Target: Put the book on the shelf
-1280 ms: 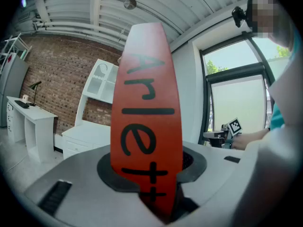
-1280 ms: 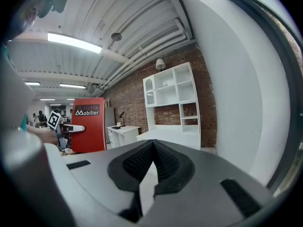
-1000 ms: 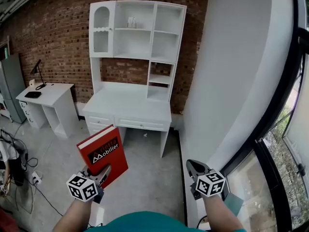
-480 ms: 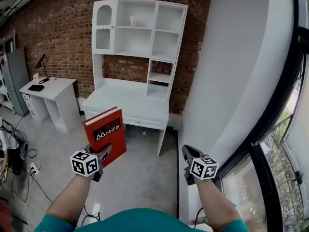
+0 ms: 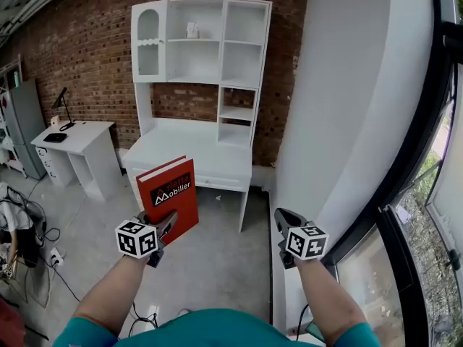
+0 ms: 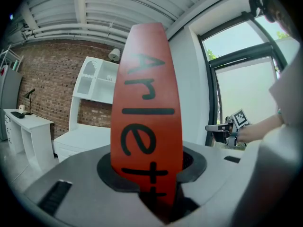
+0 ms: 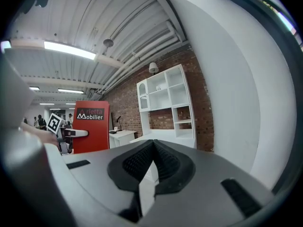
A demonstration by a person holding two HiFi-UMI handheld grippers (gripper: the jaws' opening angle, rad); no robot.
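My left gripper (image 5: pixel 165 226) is shut on the lower edge of a red hardcover book (image 5: pixel 171 196), held upright in front of me. In the left gripper view the book's spine (image 6: pixel 146 112) fills the gap between the jaws. My right gripper (image 5: pixel 283 221) hangs at the right with its jaws shut and nothing in them; the right gripper view shows the pads (image 7: pixel 150 161) meeting. The white shelf unit (image 5: pixel 205 43) with open compartments stands ahead against the brick wall, above a white desk top (image 5: pixel 189 154).
A small white side desk (image 5: pixel 76 137) with a black lamp stands at the left. Cables and gear (image 5: pixel 22 230) lie on the floor at the far left. A white wall (image 5: pixel 340 107) and a dark-framed window (image 5: pixel 405 215) close the right side.
Both grippers and the book have moved toward the shelf unit, which looks larger and nearer. The book has come more upright and shifted right in the head view.
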